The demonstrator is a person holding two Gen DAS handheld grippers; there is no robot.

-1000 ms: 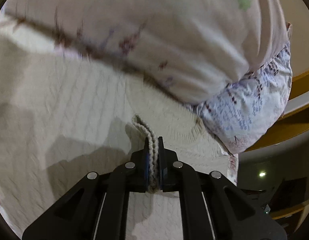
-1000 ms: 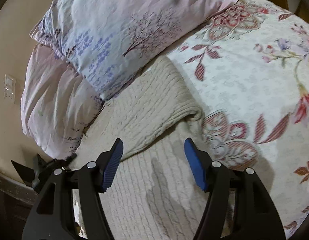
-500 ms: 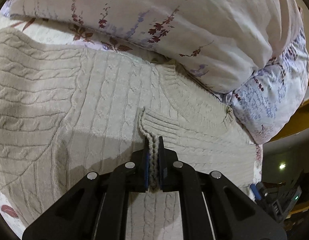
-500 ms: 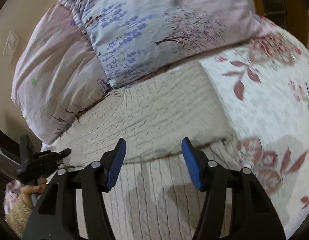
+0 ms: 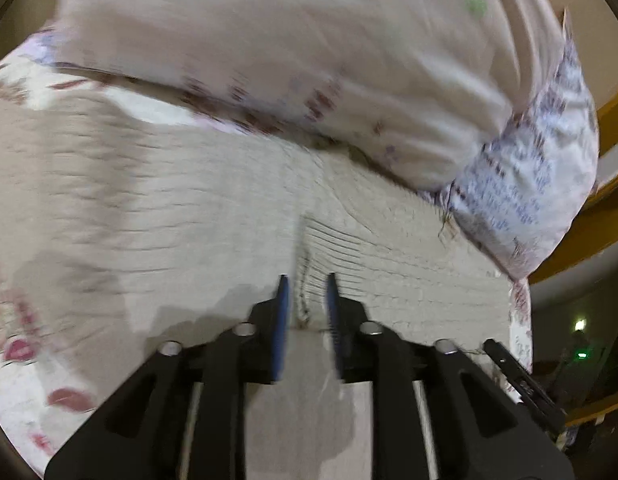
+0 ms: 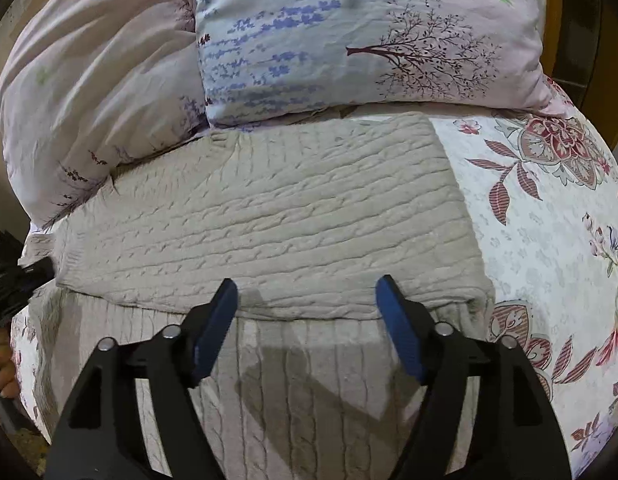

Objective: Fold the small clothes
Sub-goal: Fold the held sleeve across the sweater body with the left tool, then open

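A beige cable-knit sweater (image 6: 269, 216) lies on the bed, its upper part folded down over the lower part, with the fold's edge just beyond my right gripper. My right gripper (image 6: 307, 286) is open and empty, hovering over that edge. In the blurred left wrist view the sweater (image 5: 189, 208) fills the middle. My left gripper (image 5: 305, 286) is slightly open, with the ribbed sweater edge (image 5: 305, 276) lying loose between the blue pads, no longer pinched.
Two pink-and-lilac printed pillows (image 6: 349, 32) lie against the far side of the sweater, also in the left wrist view (image 5: 309, 60). A floral bedspread (image 6: 549, 208) spreads to the right. The wooden bed frame (image 5: 613, 184) is at the right edge.
My left gripper has opened and released the ribbed sweater edge it pinched, and the camera has swung. My right gripper stayed open and moved to face the folded edge squarely.
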